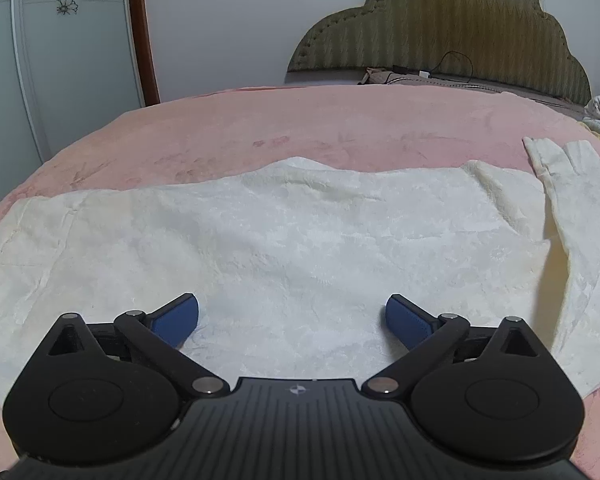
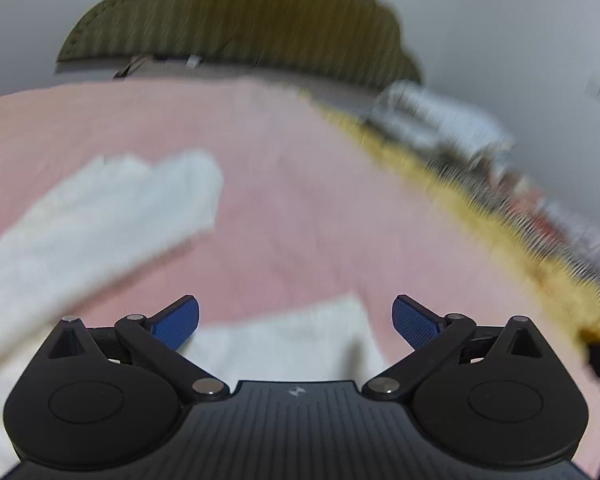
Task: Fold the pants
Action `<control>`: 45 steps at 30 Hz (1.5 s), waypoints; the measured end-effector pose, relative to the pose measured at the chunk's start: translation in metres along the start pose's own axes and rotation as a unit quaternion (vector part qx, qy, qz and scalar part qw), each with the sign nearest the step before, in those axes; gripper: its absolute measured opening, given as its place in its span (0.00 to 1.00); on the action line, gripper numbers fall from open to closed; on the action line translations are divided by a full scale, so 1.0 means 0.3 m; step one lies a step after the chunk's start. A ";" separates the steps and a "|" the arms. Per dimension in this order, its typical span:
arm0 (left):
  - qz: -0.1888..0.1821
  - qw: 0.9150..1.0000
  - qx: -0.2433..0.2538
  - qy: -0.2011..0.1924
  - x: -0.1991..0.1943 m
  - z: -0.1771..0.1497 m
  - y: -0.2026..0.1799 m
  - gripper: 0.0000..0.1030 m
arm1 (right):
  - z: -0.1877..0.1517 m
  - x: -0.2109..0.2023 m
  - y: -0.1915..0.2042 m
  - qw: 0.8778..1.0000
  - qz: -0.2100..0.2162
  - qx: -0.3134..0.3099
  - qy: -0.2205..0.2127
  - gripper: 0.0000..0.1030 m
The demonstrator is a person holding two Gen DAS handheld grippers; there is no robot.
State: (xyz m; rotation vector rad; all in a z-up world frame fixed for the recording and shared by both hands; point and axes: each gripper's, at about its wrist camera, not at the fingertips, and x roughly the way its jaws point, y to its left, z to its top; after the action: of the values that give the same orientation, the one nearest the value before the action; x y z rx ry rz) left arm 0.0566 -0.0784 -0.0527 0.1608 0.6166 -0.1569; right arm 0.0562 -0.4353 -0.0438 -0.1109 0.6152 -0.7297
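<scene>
The white fleece pants [image 1: 292, 240] lie spread across the pink bedspread [image 1: 300, 120], one leg [image 1: 572, 200] flipped up and creased at the right side, so the fold is at most partly made. The main risk, as I judge it, is that this loose leg slumps back or drags crooked when it is next gripped, because the plush cloth is thick and springy and a pinch may catch only the top layer; a pull on one layer would skew the edges and bunch the fabric. The right wrist view is badly blurred, so a reach from there could land off the hem [image 2: 292, 340]. The left gripper [image 1: 292, 316] stands wide open just above the cloth, holding nothing. The right gripper [image 2: 296, 316] is likewise spread wide and empty, a pants edge below it
</scene>
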 end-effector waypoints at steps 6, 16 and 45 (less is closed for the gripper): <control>-0.007 1.000 -0.008 0.002 0.000 -0.002 0.012 1.00 | 0.131 -0.046 0.420 0.990 0.070 -0.125 0.008 1.00; -0.016 1.000 -0.017 0.002 -0.003 -0.003 0.021 1.00 | 0.116 0.088 0.488 0.970 -0.089 -0.224 0.023 1.00; -0.217 0.937 0.234 -0.140 -0.204 -0.072 -0.407 0.85 | -0.055 -0.010 -0.082 0.997 0.069 -0.004 0.016 1.00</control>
State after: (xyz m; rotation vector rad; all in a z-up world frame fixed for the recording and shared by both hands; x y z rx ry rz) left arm -0.0285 -0.1874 -0.0466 0.4548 0.3118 -0.7449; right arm 0.0306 -0.4500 -0.0485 -0.0627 0.6505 -0.5958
